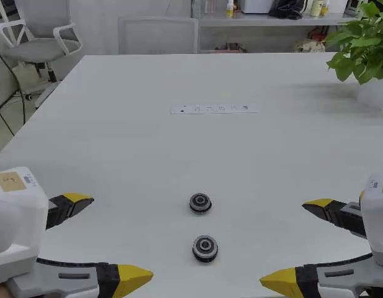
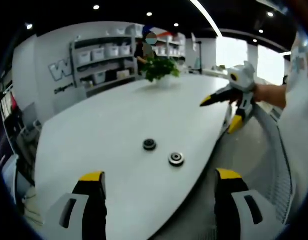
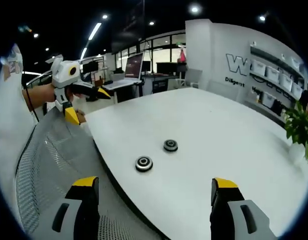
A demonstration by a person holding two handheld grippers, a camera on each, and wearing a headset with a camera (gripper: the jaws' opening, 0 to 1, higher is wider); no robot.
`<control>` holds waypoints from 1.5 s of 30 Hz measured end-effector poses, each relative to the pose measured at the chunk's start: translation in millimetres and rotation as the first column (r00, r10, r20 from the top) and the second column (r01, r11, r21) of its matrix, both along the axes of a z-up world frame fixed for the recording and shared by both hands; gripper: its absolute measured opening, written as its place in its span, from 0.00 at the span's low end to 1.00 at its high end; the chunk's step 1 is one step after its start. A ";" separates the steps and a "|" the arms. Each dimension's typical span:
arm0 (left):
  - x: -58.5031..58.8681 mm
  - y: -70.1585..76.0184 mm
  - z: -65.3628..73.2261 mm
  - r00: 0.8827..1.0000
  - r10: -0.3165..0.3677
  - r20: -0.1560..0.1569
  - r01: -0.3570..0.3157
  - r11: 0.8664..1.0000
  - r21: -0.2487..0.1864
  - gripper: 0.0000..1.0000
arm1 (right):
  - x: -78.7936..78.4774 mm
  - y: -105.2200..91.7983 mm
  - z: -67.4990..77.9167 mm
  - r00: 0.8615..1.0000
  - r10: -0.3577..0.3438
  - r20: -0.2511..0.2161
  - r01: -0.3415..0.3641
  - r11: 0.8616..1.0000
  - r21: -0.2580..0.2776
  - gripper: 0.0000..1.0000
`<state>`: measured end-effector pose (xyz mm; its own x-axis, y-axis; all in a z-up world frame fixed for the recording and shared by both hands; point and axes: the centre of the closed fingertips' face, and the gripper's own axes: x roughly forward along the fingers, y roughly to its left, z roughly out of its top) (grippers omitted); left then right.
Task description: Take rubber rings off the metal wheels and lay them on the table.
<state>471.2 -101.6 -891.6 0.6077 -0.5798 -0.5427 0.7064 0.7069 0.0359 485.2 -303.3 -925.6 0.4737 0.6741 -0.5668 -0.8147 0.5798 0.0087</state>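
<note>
Two small metal wheels with black rubber rings lie on the white table [image 1: 179, 155]: the far wheel [image 1: 200, 203] [image 2: 149, 144] [image 3: 170, 145] and the near wheel [image 1: 205, 248] [image 2: 175, 159] [image 3: 144, 163], close to the table's front edge. My left gripper [image 1: 113, 236] [image 2: 159, 175] is held left of the wheels, open and empty, jaws wide apart. To the right of the wheels my right gripper [image 1: 285, 243] [image 3: 154, 182] is open and empty too. Each gripper faces the other across the wheels. The right gripper [image 2: 233, 100] appears in the left gripper view, the left gripper [image 3: 74, 85] in the right gripper view.
A flat white socket strip [image 1: 213, 109] is set into the table's middle. A potted green plant [image 1: 365, 43] stands at the far right corner. Chairs [image 1: 42, 37] stand behind the table, shelves [image 1: 272, 18] at the back wall.
</note>
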 end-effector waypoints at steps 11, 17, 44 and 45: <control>-2.5 0.5 1.1 1.000 0.003 0.002 -0.003 1.000 0.003 0.91 | -1.8 -0.8 1.0 1.000 0.002 0.003 -0.002 1.000 0.003 0.92; -3.2 1.3 1.0 1.000 0.004 0.002 -0.004 1.000 0.003 0.91 | -3.2 -0.4 1.0 1.000 0.002 0.001 -0.002 1.000 0.003 0.92; -2.5 -2.3 0.0 1.000 -0.017 -0.003 0.017 1.000 0.000 0.89 | -4.0 -2.2 1.9 1.000 -0.006 0.002 0.006 1.000 0.007 0.91; -2.3 -2.4 0.0 1.000 -0.018 -0.003 0.018 1.000 0.000 0.89 | -3.7 -2.4 2.1 1.000 -0.006 0.002 0.006 1.000 0.006 0.91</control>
<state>469.0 -104.0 -891.6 0.5957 -0.5906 -0.5444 0.7190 0.6942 0.0336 481.4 -305.7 -923.6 0.4791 0.6746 -0.5616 -0.8111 0.5848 0.0104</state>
